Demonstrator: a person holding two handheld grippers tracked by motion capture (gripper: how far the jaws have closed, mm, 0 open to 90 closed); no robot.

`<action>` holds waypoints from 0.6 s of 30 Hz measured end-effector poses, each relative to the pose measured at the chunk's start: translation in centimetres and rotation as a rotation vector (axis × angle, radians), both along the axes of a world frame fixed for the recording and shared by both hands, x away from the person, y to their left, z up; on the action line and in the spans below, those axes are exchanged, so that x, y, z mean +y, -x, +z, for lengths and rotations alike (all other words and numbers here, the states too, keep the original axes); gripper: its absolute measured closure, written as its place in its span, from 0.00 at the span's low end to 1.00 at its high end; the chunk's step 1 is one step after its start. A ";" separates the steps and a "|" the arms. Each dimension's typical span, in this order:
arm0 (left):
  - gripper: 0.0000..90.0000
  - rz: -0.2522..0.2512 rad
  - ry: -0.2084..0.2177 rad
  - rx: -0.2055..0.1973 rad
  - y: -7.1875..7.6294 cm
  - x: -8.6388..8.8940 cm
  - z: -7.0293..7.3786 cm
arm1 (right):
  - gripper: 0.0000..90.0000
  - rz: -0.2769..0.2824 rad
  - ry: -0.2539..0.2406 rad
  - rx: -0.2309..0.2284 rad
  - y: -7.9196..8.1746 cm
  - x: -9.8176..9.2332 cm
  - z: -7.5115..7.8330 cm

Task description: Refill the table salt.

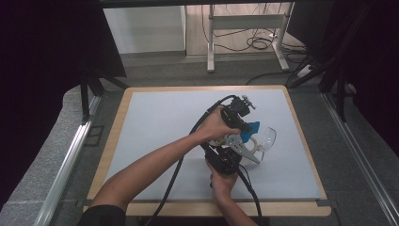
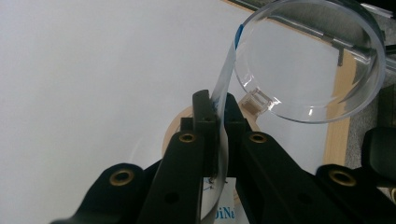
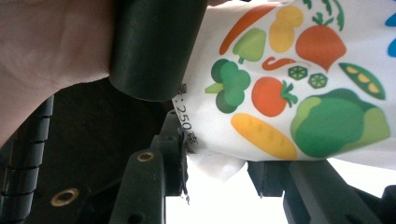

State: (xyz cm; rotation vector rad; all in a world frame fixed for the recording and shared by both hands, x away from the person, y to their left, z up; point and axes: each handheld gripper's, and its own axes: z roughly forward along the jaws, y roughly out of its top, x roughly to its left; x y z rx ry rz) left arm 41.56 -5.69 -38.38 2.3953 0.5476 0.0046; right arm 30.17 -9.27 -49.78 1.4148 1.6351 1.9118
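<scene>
My left gripper (image 2: 215, 109) is clamped hard on the thin top edge of the veggie-print pouch (image 3: 299, 88), and the clear glass (image 2: 310, 60) sits tipped just past its jaws. My right gripper (image 3: 217, 163) has the pouch's lower corner between its jaws, but I can't tell if the pads really bite. Looks like a pour, so I'd keep the top pinch steady, lift the bottom slowly and aim the pouch's mouth inside the rim.

Both grippers, left gripper (image 1: 245, 123) and right gripper (image 1: 235, 157), are black with brass-ringed screw holes, trailing black cables; a dark sleeve (image 1: 101, 215) shows near left.
</scene>
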 end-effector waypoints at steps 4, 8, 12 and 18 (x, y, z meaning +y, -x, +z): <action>0.99 -0.003 -0.002 -0.001 0.0 0.0 0.0 | 0.69 0.000 0.001 -0.001 0.0 0.0 0.0; 0.99 -0.002 0.000 0.000 0.0 0.0 0.0 | 0.69 -0.001 0.002 -0.001 0.0 0.0 0.0; 0.99 -0.002 0.000 -0.001 0.0 -0.1 0.0 | 0.69 -0.001 0.004 -0.003 0.0 0.0 0.0; 0.99 -0.006 0.000 -0.001 -0.1 -0.1 -0.1 | 0.70 -0.005 0.005 -0.004 -0.1 -0.1 0.0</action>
